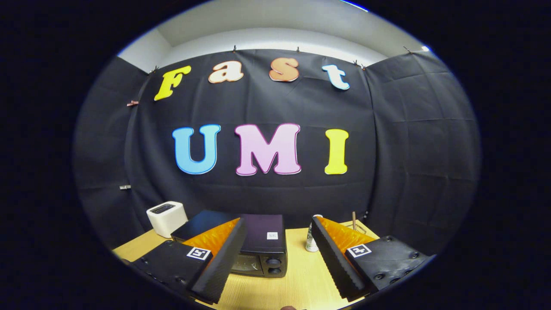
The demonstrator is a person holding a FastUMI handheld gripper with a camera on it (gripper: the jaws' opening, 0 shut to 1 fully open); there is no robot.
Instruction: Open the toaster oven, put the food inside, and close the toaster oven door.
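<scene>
A black toaster oven [263,245] stands on the wooden table [301,280], just ahead of my left finger, which covers its left part. Its glass door looks closed and two knobs [273,265] show on its right side. My gripper [277,262] hangs above the table, open, with a wide gap between its fingers and nothing held. The left fingertip [224,262] overlaps the oven's front in view. No food item can be made out.
A white two-slot toaster [166,218] sits at the back left of the table. A small white bottle [311,242] stands just beyond my right finger, and a glass with a wooden stick [354,224] behind it. Black cloth walls close the booth.
</scene>
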